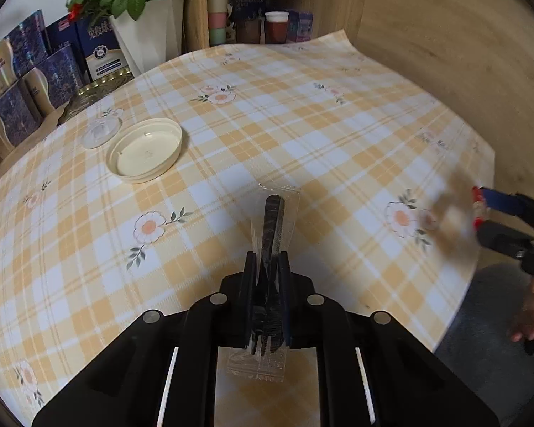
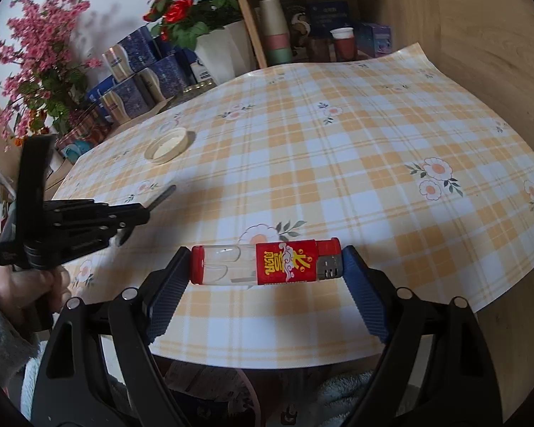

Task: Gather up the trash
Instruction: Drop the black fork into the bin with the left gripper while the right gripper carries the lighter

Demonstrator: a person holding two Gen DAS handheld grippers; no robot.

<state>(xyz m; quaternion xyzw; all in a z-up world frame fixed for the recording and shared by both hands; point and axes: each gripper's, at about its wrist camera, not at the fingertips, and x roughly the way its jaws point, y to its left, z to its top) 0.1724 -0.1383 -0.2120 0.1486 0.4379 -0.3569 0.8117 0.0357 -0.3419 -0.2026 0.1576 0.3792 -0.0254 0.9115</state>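
My left gripper (image 1: 267, 259) is shut on a clear plastic packet holding a black utensil (image 1: 272, 224), lifted above the checked tablecloth (image 1: 302, 124). It shows at the left in the right wrist view (image 2: 144, 210). My right gripper (image 2: 265, 267) is shut on a red and clear lighter (image 2: 265, 263), gripped end to end between the blue pads (image 2: 169, 291) over the table's near edge. The right gripper shows blurred at the right edge of the left wrist view (image 1: 480, 210). A cream round lid (image 1: 144, 149) lies upside down on the cloth, with a small clear lid (image 1: 99, 131) beside it.
Blue boxes (image 1: 28, 82), a white vase of red flowers (image 1: 142, 35) and a gold tin (image 1: 89, 96) stand at the back left. Stacked cups (image 1: 218, 7) and a lidded cup (image 1: 277, 26) sit on a wooden shelf behind. A wooden wall (image 1: 462, 53) rises at the right.
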